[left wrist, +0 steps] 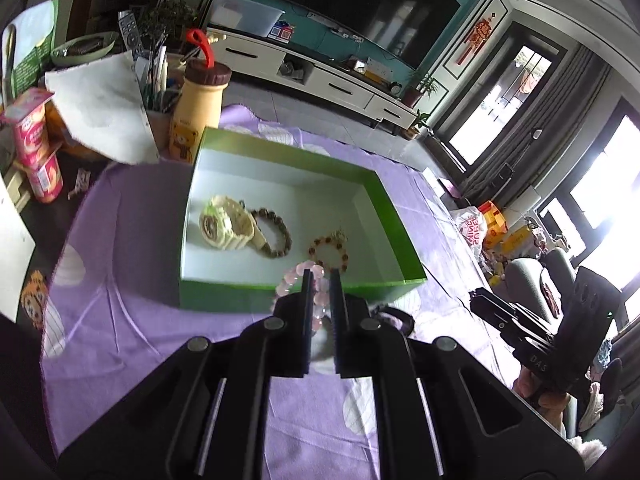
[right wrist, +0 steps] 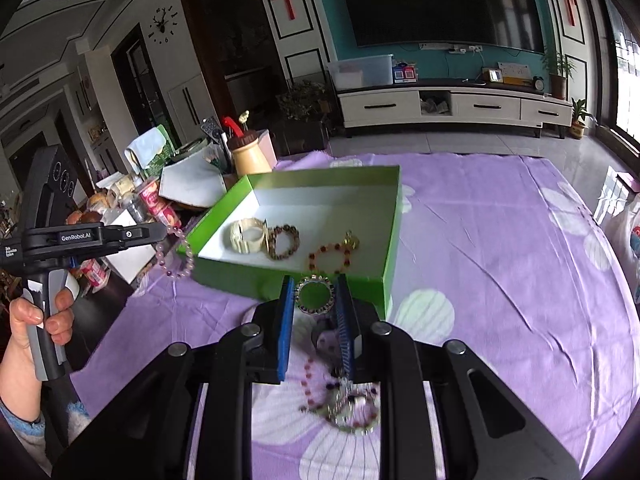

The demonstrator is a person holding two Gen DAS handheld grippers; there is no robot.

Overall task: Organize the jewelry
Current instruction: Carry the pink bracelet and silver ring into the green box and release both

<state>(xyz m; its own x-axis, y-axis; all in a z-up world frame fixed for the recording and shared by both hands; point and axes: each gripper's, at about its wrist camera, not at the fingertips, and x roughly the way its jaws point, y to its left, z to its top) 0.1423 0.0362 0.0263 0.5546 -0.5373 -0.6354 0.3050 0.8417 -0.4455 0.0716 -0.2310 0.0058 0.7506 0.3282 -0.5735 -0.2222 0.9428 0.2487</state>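
Your left gripper (left wrist: 321, 280) pinches one pink bracelet (left wrist: 301, 280) just outside the green box (left wrist: 304, 292). Your right gripper (right wrist: 315, 292) squeezes one dark ring bracelet (right wrist: 315, 289). Three pieces (right wrist: 280, 240) lie inside the box.

Both wrist views look down from close by the near wall of the box (left wrist: 296, 294) (right wrist: 280, 280), facing the TV (left wrist: 360, 4) (right wrist: 440, 0); both share the box.

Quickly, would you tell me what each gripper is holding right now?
Left gripper: shut on the pink bead bracelet.
Right gripper: shut on the round bangle.
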